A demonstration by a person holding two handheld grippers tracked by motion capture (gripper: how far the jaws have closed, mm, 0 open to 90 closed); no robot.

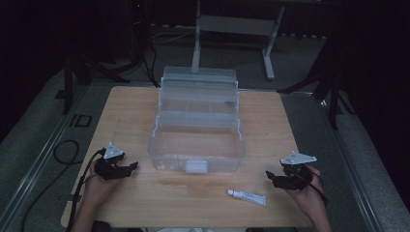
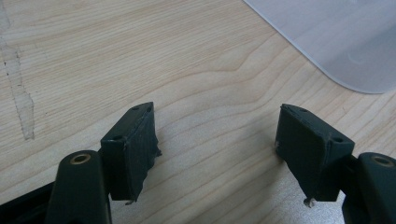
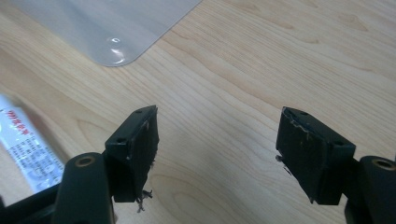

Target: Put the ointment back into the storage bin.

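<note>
The small white printed tube [image 1: 247,196] lies flat on the pale wooden table [image 1: 125,121], near the right gripper [image 1: 271,177], in front of the open clear plastic organiser box [image 1: 196,145]. Both the right and the left gripper [image 1: 131,167] stand spread, empty. Risk: a shallow pinch (tube lying flat) could skid it toward the table edge.

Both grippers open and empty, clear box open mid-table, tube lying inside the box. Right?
Not quite. The tube lies on the table in front of the clear box, near the right gripper, as the high view shows. The rest holds: left gripper and right are open and empty.
</note>
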